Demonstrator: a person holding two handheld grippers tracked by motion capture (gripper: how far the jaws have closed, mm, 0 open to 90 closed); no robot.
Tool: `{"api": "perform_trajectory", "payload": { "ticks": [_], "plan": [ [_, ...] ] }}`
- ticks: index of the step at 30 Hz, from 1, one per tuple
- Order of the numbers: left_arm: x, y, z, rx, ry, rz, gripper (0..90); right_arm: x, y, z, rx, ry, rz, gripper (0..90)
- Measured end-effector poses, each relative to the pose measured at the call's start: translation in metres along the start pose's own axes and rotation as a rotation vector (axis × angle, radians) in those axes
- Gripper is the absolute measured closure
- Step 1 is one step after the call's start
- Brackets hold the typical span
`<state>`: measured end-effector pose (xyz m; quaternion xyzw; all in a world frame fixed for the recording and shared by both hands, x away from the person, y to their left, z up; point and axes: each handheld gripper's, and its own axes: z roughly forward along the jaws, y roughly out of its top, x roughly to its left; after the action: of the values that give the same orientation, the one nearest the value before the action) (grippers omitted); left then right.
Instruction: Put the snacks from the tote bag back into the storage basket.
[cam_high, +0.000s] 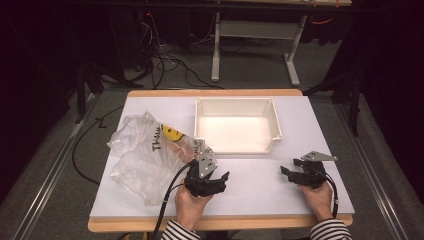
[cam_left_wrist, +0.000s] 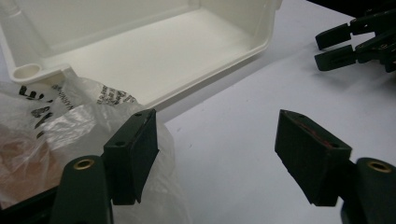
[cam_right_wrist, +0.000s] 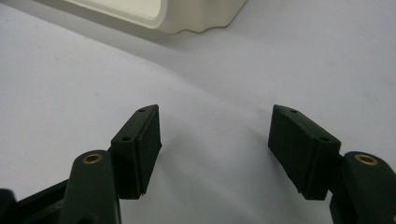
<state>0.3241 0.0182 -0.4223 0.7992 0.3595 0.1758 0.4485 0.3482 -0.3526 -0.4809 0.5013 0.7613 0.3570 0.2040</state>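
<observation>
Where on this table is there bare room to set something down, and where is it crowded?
Free: the table between the left gripper and right gripper, the strip right of the white bin, and inside the bin. Crowded: the left side, where the crumpled plastic bag reaches the bin's corner and the left gripper.

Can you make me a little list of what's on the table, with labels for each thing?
table: white top with a wooden edge
plastic bag: crumpled, clear, printed letters and a yellow smiley, lying left of the bin
bin: white, empty, at the back middle
left hand-held gripper: open, beside the bag's edge, holding nothing
right hand-held gripper: open over bare table
</observation>
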Motion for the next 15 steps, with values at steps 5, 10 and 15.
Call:
{"api": "perform_trajectory", "payload": {
  "ticks": [5,10,15],
  "plan": [
    [0.005,0.0,-0.01,-0.012,0.005,-0.016,27.7,0.0,0.0,0.0,0.0,0.001,0.001,34.8],
    [0.008,0.003,-0.023,-0.03,-0.002,-0.016,25.2,0.0,0.0,0.0,-0.001,0.001,0.0,34.7],
    [0.011,0.004,-0.033,-0.023,0.042,0.005,23.2,0.0,0.0,0.0,0.0,0.001,-0.001,34.7]
  ]
}}
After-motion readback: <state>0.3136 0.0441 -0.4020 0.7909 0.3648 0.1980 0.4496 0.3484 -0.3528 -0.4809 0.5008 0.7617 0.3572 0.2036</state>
